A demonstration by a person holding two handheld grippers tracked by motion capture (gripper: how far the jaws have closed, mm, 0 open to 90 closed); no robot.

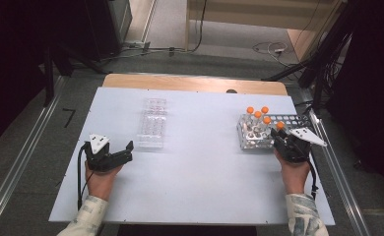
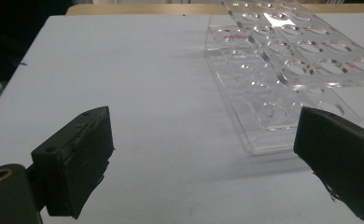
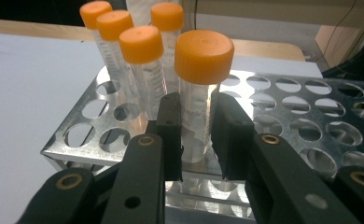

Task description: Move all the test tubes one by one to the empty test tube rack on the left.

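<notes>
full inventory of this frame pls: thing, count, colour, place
Table: 1, white top with a wooden far edge, centre of the high view.
Clear plastic tube rack: 1, transparent, empty, left of centre, just beyond the left gripper.
Metal tube rack: 1, silver, perforated, right side of the table.
Capped tubes: 5, clear with orange caps, upright at the left end of the metal rack.
Cables: several, dark and white, on the floor beyond the table.
Left gripper: 1, black, jaws wide apart over bare table by the clear rack.
Right gripper: 1, black, jaws closed on the nearest tube.
Forearms: 2, patterned sleeves, bottom edge.
</notes>
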